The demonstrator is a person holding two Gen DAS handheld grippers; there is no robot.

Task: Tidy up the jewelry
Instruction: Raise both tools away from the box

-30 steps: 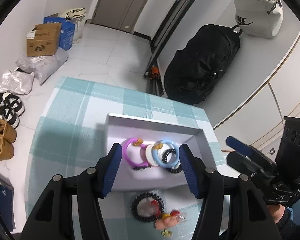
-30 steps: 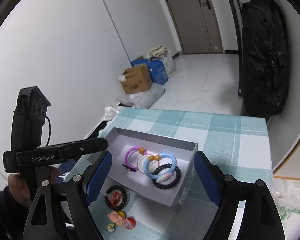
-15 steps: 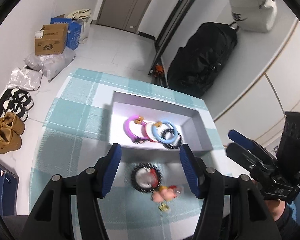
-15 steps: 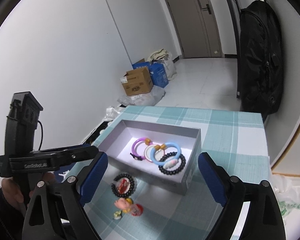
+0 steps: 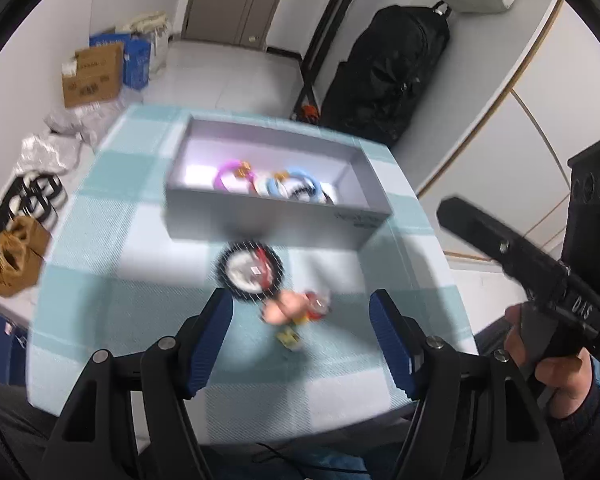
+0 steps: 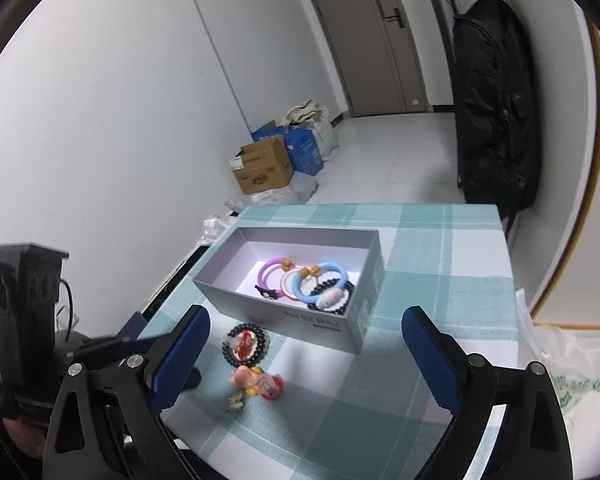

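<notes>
Step in hand, judged from the layout: between placements, with part of the jewelry boxed and the rest yet to collect. Table under a teal-and-white checked cloth [image 6: 440, 264] lies ahead of and below both tools. The open grey rectangular cardboard box [image 6: 280, 312] sits beyond the fingertips of both; inside it lie a purple plastic bangle [image 6: 269, 270], a white ring [image 6: 287, 283], a light-blue bangle [image 6: 326, 270] and a black beaded bracelet with a white charm [image 6: 332, 296], overlapping one another. Just short of the box's near wall, on the cloth, rests a second black beaded bracelet with a red-and-white centre [image 5: 249, 266]; nearer the tools lies a small cluster of pink, red and yellow charms [image 5: 296, 308], touching or nearly touching it (left view blurred). Left gripper [image 5: 302, 338] is spread wide, holding nothing, the charms roughly between its blue pads [image 5: 210, 332] but below them. Right gripper [image 6: 304, 354] likewise gapes, empty, clear of everything. Next move, as judged: lower one tool over the loose bracelet or the charms, close on it, lift over the near wall.
</notes>
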